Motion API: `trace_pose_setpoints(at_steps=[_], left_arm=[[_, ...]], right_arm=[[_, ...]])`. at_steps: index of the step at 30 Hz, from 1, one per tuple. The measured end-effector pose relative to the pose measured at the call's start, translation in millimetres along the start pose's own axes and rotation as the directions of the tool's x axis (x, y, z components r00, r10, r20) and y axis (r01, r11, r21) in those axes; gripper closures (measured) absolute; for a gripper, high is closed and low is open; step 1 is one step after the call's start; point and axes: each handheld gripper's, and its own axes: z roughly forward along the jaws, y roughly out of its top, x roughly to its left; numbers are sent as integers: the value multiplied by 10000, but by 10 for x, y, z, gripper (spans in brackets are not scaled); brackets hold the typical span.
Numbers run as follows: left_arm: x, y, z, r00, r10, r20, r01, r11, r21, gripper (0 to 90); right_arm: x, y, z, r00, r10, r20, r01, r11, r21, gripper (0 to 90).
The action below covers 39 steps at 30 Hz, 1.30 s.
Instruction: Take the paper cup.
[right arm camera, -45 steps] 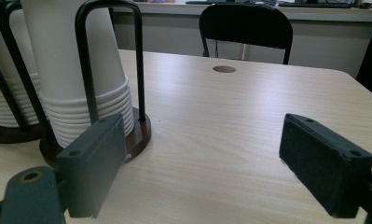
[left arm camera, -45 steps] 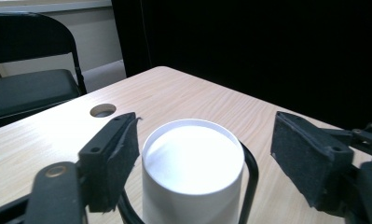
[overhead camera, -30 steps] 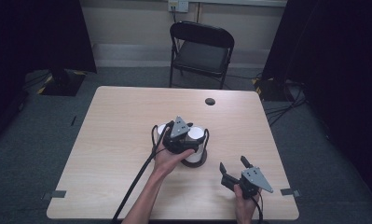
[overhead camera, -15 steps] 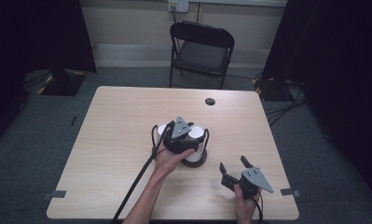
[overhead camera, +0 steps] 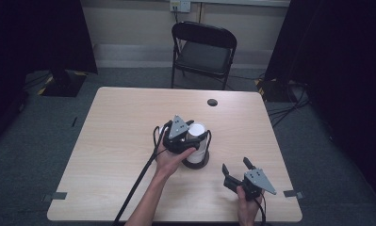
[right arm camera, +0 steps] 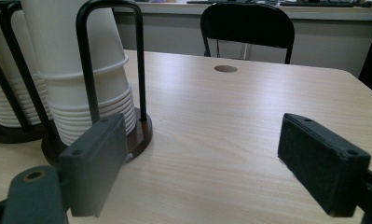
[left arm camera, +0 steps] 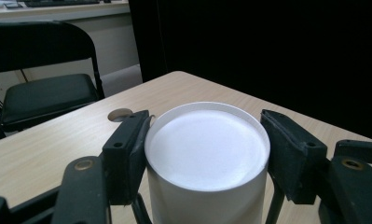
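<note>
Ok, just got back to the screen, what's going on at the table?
The left gripper has its jaws on either side of the top white cup in an upside-down stack that stands in a black wire holder; a firm grip cannot be confirmed. A second stack stands beside it. The right gripper waits open, near the table's front edge.

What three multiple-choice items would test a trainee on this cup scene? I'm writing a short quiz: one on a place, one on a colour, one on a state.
1. Where do the left tongs sit?
A. around the top white cup
B. on the chair
C. at the table's far edge

2. What colour are the stacked cups?
A. red
B. white
C. blue

3. How are the right tongs?
A. shut on a cup
B. shut on the holder
C. open, holding nothing

Answers:
1 A, a jaw stands on each side of the cup.
2 B, the stack is plainly white.
3 C, bare table shows between the jaws.
</note>
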Motion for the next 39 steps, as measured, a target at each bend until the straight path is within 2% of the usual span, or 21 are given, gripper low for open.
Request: trace_pose_setpoints(at_steps=[17, 20, 24, 28, 33, 39], left_arm=[[8, 112, -104, 10000, 13, -66, -17, 9981, -616, 354], [4, 138, -114, 9999, 7, -101, -13, 9982, -602, 354], [8, 164, -137, 9998, -191, -98, 184, 9973, -709, 353], [14, 201, -165, 9999, -96, -81, 89, 9969, -784, 353], [25, 234, -206, 9998, -178, -82, 169, 9949, -993, 354], [17, 250, -236, 9998, -176, -94, 166, 9946, -1021, 353]], right_arm=[[1, 1, 2, 10000, 6, 0, -6, 10000, 35, 151], [1, 1, 1, 10000, 4, 28, -4, 10000, 13, 151], [-1, 0, 1, 10000, 30, 45, -30, 10000, 7, 149], [-1, 1, 3, 10000, 17, 47, -17, 10000, 20, 149], [1, 1, 3, 10000, 27, 50, -28, 10000, 51, 149], [2, 2, 6, 10000, 19, 33, -19, 10000, 62, 150]])
